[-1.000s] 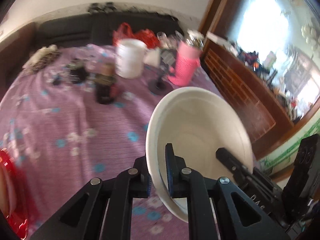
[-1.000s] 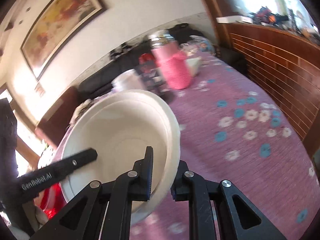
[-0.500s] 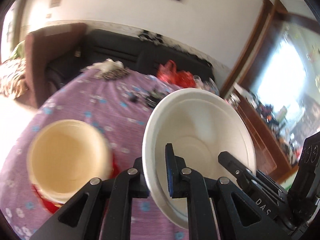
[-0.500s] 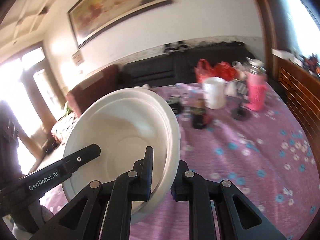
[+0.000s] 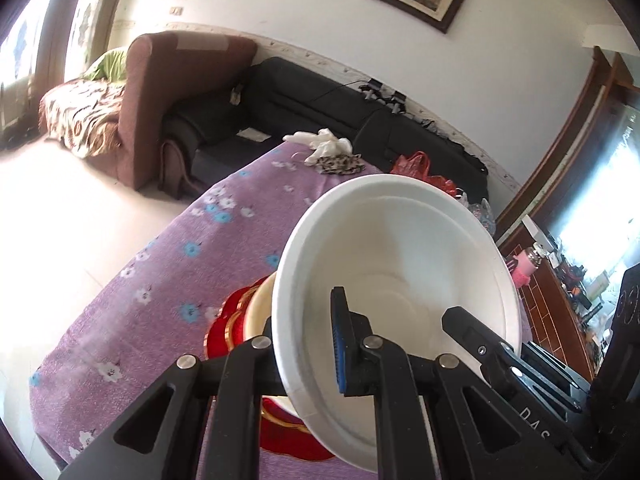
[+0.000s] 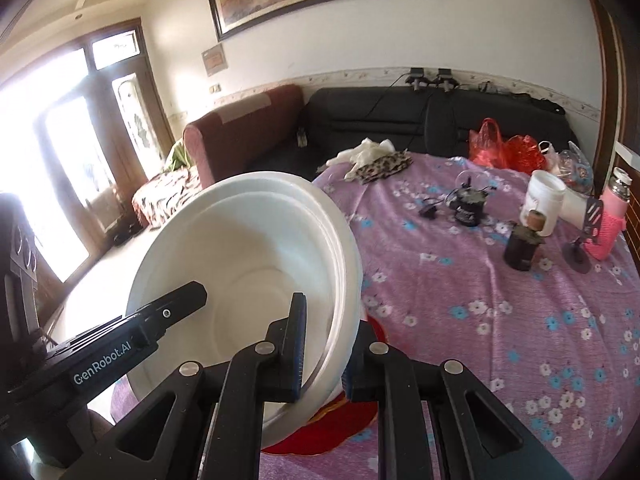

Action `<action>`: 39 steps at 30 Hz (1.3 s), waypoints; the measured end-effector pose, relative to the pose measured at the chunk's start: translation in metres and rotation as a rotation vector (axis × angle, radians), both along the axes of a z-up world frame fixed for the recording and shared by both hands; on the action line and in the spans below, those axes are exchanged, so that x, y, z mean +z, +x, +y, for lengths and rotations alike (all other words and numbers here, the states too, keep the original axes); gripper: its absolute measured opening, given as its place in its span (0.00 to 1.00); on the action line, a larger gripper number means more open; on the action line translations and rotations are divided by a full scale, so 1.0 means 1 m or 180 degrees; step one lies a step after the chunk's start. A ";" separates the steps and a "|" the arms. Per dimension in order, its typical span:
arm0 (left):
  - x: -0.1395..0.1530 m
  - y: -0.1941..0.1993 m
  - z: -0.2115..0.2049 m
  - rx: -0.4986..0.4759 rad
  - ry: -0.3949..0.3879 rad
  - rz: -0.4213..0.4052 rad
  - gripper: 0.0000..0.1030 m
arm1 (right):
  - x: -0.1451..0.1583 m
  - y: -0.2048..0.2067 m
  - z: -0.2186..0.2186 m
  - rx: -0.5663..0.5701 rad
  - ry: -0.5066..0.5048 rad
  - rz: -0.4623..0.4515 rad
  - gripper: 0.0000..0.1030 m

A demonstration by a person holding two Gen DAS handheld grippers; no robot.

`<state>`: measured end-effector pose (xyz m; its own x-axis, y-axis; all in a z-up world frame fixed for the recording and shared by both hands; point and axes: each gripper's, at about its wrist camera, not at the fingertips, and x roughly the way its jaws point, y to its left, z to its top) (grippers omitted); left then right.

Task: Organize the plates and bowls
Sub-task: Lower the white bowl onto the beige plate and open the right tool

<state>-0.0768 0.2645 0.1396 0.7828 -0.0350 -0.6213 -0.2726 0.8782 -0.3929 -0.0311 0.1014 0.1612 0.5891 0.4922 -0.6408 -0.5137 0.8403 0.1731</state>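
Observation:
A white bowl [image 5: 400, 256] is held tilted above the table by both grippers. My left gripper [image 5: 310, 344] is shut on its near left rim. My right gripper [image 6: 326, 344] is shut on its right rim; the same bowl fills the right wrist view [image 6: 248, 256]. Under it a cream bowl [image 5: 260, 308] sits on a red plate [image 5: 228, 328] with a gold band. The red plate also shows below the bowl in the right wrist view [image 6: 340, 420]. The bowl hides most of both.
The table has a purple flowered cloth [image 6: 500, 312]. At its far side stand a white jar [image 6: 544, 200], a dark bottle [image 6: 524, 248], a pink flask [image 6: 608, 220], red bags [image 6: 504, 146] and a leopard cloth [image 6: 384, 164]. The table edge [image 5: 120, 276] drops to the floor at left.
Both grippers carried the white bowl leftward over the cream bowl and red plate. The cream bowl, open to view half a second ago, is now mostly covered.

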 end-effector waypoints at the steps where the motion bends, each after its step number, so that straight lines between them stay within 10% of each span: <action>1: -0.004 0.001 0.003 0.0005 -0.0019 0.0026 0.11 | -0.004 0.001 0.004 0.0008 -0.0029 0.0018 0.16; 19: -0.036 0.013 0.020 0.0039 -0.0069 0.0265 0.12 | -0.032 0.009 0.022 -0.0071 -0.0256 0.0072 0.18; 22: -0.037 0.012 0.020 0.0069 -0.0074 0.0256 0.21 | -0.031 0.009 0.022 -0.0121 -0.0255 0.0017 0.29; 26: -0.035 0.007 0.023 0.0134 -0.0077 0.0187 0.44 | -0.025 0.006 0.019 -0.0215 -0.0232 -0.0156 0.70; 39: -0.001 -0.037 0.011 0.0447 0.0323 -0.0326 0.69 | -0.003 -0.020 -0.008 -0.0356 -0.0057 -0.0500 0.74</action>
<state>-0.1138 0.2755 0.1384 0.8348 0.1377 -0.5331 -0.3585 0.8709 -0.3363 -0.0511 0.0937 0.1580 0.7330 0.4075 -0.5447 -0.4366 0.8958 0.0827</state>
